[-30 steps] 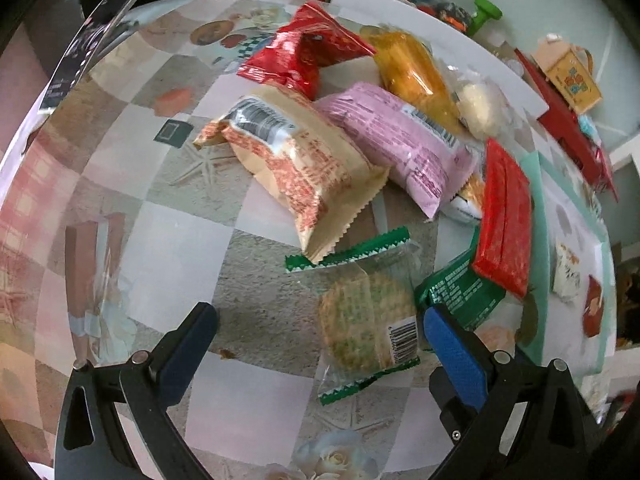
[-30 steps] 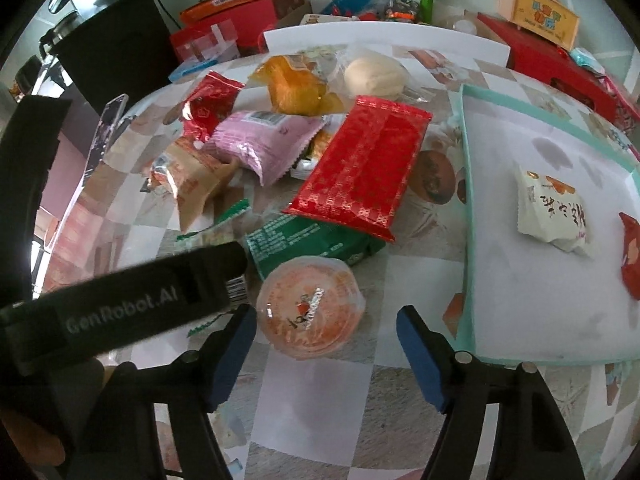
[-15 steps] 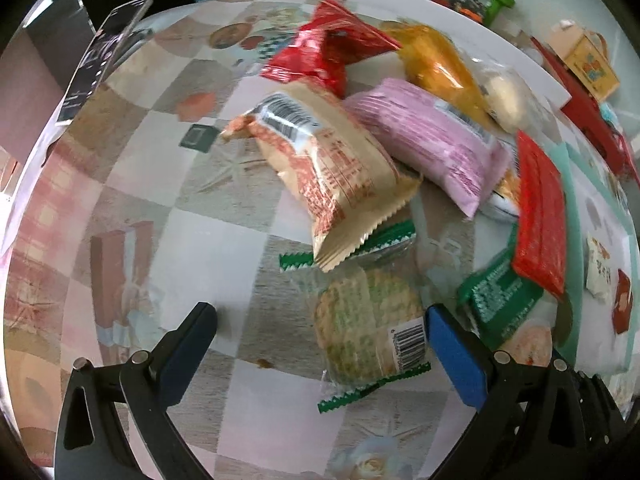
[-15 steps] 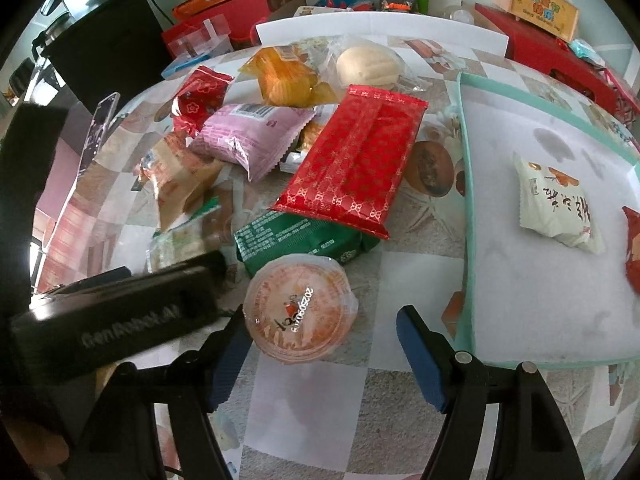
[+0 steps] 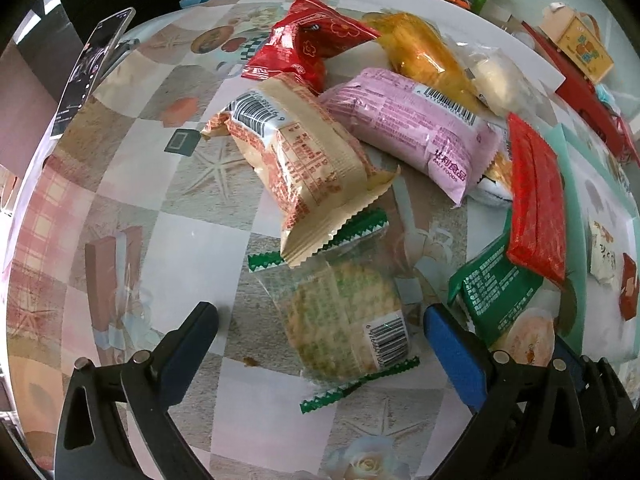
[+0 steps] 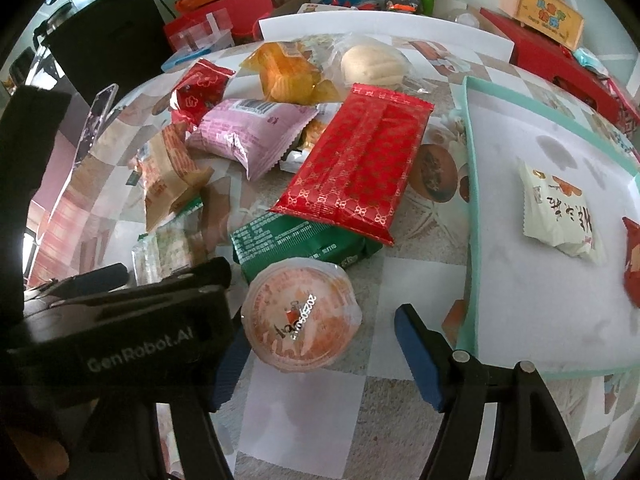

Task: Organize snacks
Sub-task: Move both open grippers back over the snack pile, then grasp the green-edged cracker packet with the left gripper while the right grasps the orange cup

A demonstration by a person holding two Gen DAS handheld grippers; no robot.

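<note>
My left gripper [image 5: 320, 324] is open, its jaws on either side of a clear green-edged cracker packet [image 5: 344, 316] lying on the table. My right gripper [image 6: 316, 344] is open around an orange jelly cup [image 6: 300, 316], also on the table; I cannot tell whether the pads touch it. A pile of snacks lies beyond: a tan packet [image 5: 308, 160], a pink packet [image 5: 412, 128], a long red packet [image 6: 360, 164] over a green packet [image 6: 296, 244]. The mint-rimmed tray [image 6: 470, 184] at the right holds a white packet [image 6: 560, 212].
A red pouch [image 5: 312, 48], an orange bag [image 5: 424, 56] and a wrapped bun [image 6: 376, 64] lie at the back of the pile. A phone [image 5: 92, 68] stands at the table's left edge. Red boxes [image 6: 560, 64] and clutter sit behind the table.
Both grippers have moved forward and lower. The cracker packet now lies between the left jaws and the jelly cup sits deeper between the right jaws. Nothing was picked up.
</note>
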